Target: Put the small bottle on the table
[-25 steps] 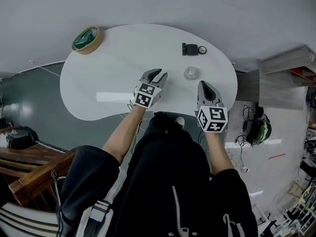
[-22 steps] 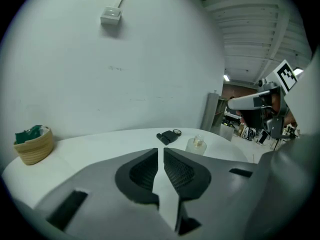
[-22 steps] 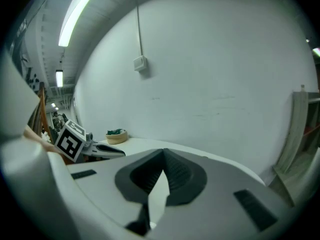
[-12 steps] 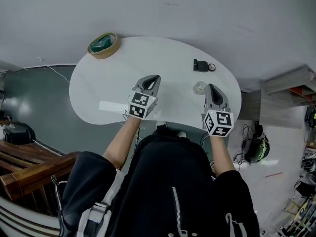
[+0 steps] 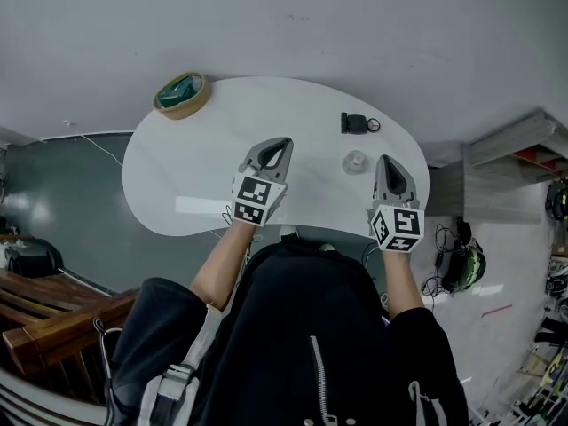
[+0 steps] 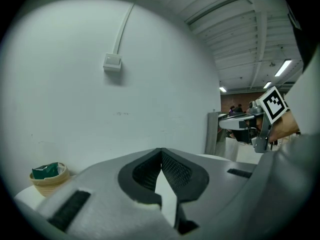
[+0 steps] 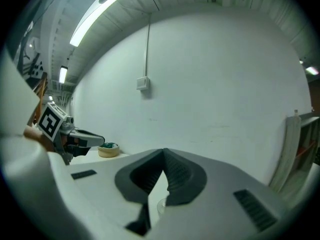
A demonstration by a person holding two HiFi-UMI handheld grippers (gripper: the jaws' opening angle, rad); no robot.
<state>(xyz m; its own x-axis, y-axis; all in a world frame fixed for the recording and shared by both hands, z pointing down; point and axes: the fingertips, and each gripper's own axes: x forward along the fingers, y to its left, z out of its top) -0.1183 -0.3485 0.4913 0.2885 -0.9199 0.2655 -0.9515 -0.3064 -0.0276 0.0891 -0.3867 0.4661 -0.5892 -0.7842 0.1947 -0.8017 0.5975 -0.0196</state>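
My left gripper (image 5: 280, 144) is pressed together on nothing, well left of the small bottle (image 5: 355, 161). My right gripper (image 5: 388, 161) is pressed together too, empty, just right of the bottle. The bottle stands alone on the white table (image 5: 195, 158). I think the putting-down is done. Next I should pull both grippers back without bumping it.

The left tool (image 6: 161, 151) has its jaws pressed together at the tips, with nothing between them. Low and to its left stands a tan bowl (image 6: 48, 176) with something green inside. Ahead rises a white wall (image 6: 165, 84) bearing a small box (image 6: 112, 62). The right tool (image 6: 235, 123) is off to the right.
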